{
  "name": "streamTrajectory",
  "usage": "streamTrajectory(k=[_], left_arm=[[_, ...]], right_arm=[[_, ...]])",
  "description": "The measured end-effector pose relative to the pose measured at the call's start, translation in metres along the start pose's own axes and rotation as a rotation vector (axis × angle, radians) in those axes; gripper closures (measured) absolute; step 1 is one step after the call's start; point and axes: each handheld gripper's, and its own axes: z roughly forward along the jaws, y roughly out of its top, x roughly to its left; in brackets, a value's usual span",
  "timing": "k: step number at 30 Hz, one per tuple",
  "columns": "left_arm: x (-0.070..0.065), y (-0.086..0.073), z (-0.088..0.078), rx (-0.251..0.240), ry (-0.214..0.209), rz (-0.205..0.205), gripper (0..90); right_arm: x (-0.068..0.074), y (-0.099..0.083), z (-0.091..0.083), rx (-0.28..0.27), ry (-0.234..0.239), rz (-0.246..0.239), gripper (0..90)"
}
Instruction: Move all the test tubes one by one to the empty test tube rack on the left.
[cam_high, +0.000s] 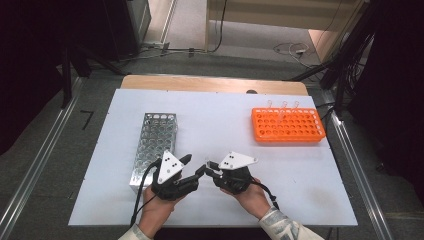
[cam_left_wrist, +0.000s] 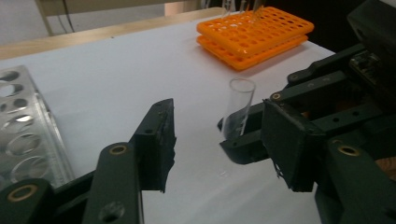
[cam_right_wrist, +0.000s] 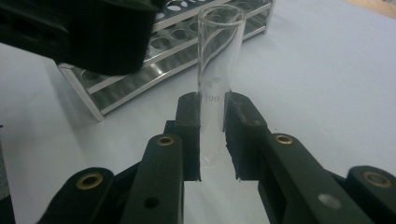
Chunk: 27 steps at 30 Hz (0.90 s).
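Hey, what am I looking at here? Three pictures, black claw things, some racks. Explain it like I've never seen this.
A person at a table holds a hand-operated gripper in each hand. One picture is taken from above; the other two come from cameras riding on each gripper. On the white surface lie a metal rack and an orange rack with a few tubes standing along its far edge. The right gripper is shut on a clear glass tube, held upright. The left gripper is open, its jaws either side of that tube without touching, apparently ready to take it.
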Motion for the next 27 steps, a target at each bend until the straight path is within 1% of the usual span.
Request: streamTrajectory(k=[2,3,5,6,7,10,13,21,25,26,27], left_arm=[[-0.0015,0.0001,0.0032,0.007,-0.023,0.001,47.7],[-0.0024,0.0002,0.005,0.009,-0.035,0.001,49.6],[-0.0037,0.0005,0.007,0.013,-0.049,0.001,55.2],[-0.0037,0.0006,0.0078,0.014,-0.054,0.004,55.2],[-0.0039,0.0007,0.0088,0.017,-0.063,0.002,57.2],[-0.0034,0.0007,0.0096,0.019,-0.07,0.003,65.1],[-0.0038,0.001,0.0093,0.008,-0.061,0.012,72.2],[-0.0046,0.0019,0.0079,-0.002,-0.042,0.025,75.2],[-0.0048,0.0035,0.0061,-0.006,-0.046,0.025,75.5],[-0.0048,0.0041,0.0053,-0.005,-0.047,0.026,75.5],[-0.0051,0.0046,0.0047,-0.007,-0.047,0.024,75.6]], right_arm=[[0.0015,0.0001,0.0004,-0.001,0.005,0.003,73.5],[0.0025,0.0002,0.0009,-0.001,0.008,-0.003,73.5],[0.0068,0.0002,0.0021,0.002,0.016,-0.012,73.5],[0.0068,0.0002,0.0021,0.002,0.016,-0.012,73.5],[0.0075,0.0003,0.0021,0.004,0.016,-0.013,73.5],[0.0082,0.0007,0.0017,0.0,0.022,-0.012,73.4],[0.0082,0.0008,0.0014,-0.002,0.025,-0.01,73.5],[0.0087,0.0014,0.0005,-0.009,0.032,-0.004,73.3],[0.0083,0.0017,-0.0005,-0.019,0.044,0.005,71.8],[0.0085,0.002,-0.0005,-0.021,0.05,0.009,65.4],[0.0084,0.0021,-0.0003,-0.021,0.053,0.012,62.4]])
